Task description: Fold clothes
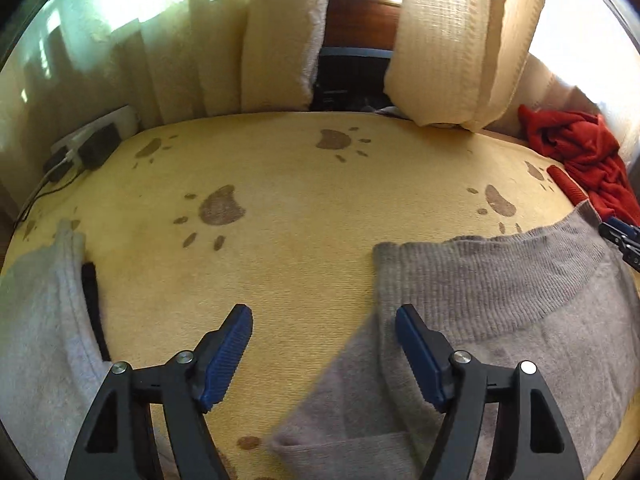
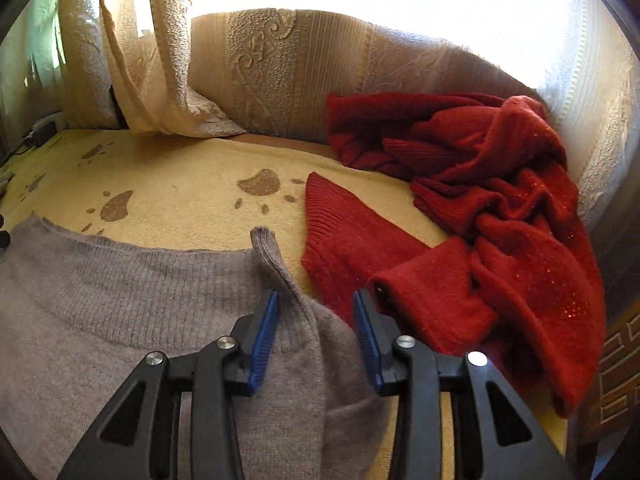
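Since the left gripper [image 1: 324,320] and right gripper [image 2: 314,308] both hover wide open and empty over the grey sweater [image 1: 500,300] at five o'clock on the yellow blanket [image 1: 300,184], the right could snag the red sweater [image 2: 500,208] just beside it at three o'clock.

A yellow blanket [image 1: 304,216] printed with brown paw marks [image 1: 221,208] covers the bed and carries everything. At the near right lies a taupe knitted sweater [image 1: 500,300], spread fairly flat, its ribbed band toward the far side and one cuff sticking up at its right edge [image 2: 264,240]. Just right of it lies a crumpled red sweater [image 2: 480,208], one sleeve stretched across the blanket beside the taupe one. At the near left edge lies a pale grey garment [image 1: 40,320] with a dark strip beside it. A cream pillow [image 1: 460,40] stands at the far side, and a power strip with plugs [image 1: 88,144] sits at the far left corner.
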`<state>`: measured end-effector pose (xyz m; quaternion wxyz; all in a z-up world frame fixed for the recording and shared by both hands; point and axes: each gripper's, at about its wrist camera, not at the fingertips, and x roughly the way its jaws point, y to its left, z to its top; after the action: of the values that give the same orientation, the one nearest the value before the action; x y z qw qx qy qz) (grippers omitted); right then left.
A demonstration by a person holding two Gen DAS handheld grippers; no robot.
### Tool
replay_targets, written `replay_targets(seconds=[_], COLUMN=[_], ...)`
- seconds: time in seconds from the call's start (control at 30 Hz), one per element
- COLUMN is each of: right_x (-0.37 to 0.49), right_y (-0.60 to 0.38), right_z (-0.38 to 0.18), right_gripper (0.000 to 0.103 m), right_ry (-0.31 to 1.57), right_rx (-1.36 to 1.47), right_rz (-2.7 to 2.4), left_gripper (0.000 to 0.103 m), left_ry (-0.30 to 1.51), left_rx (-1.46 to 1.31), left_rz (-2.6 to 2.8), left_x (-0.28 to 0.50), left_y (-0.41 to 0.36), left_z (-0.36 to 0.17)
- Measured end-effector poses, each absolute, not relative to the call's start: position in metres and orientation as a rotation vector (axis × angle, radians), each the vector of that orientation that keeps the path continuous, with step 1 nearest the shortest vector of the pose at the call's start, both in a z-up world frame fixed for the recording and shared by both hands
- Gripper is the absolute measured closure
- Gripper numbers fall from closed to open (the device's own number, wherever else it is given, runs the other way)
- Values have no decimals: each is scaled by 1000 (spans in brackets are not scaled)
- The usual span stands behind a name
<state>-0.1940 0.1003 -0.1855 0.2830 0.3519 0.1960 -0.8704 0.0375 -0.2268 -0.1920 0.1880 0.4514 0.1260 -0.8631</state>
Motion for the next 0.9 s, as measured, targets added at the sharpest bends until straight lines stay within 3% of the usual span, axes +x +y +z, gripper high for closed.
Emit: replay_targets(seconds=[0.2,0.37,0.57,0.7,0.9], right_x=[-178,-158,-174,-173,-173], right_y=[118,97,78,83,83], right_z=[-162,-156,-194,-200,-201], right_gripper=[56,47,44,43,37], right_ry=[449,431,454,471,481], right_rx=[854,843,1051,1027,1000], right_rz=[-2327,-2156,-2076,-2064,-2054], left_gripper=[27,27,27,26,21], left_ry=[344,292,201,315,252], left_rx=[1190,1170,1265,1310,1263], left_rz=[-2475,-2643,-2663,-2617,-2634], left_x=[64,63,58,62,68], left_y=[-207,-156,-130,-149,-147], left_z=[-176,-160,-183,-210,-212])
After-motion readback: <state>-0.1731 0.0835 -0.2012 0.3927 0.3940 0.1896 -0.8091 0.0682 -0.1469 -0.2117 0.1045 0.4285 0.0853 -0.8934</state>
